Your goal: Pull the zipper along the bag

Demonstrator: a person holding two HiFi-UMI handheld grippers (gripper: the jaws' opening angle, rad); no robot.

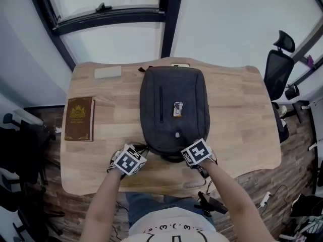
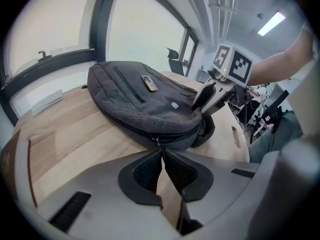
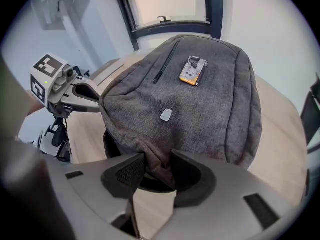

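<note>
A dark grey backpack (image 1: pixel 174 110) lies flat in the middle of the wooden table (image 1: pixel 242 120), with a small orange tag (image 1: pixel 177 110) on top. My left gripper (image 1: pixel 141 153) is at the bag's near left corner. In the left gripper view it (image 2: pixel 162 151) is shut on the zipper pull (image 2: pixel 159 143) at the bag's edge (image 2: pixel 140 104). My right gripper (image 1: pixel 187 155) is at the near right corner. The right gripper view shows it (image 3: pixel 156 168) pinching a fold of the backpack's fabric (image 3: pixel 200 99) between its pads.
A brown book (image 1: pixel 79 118) lies at the table's left edge and a flat grey pad (image 1: pixel 108 72) at the back left. Black office chairs (image 1: pixel 278 69) stand to the right of the table. A window frame (image 1: pixel 106 16) runs behind it.
</note>
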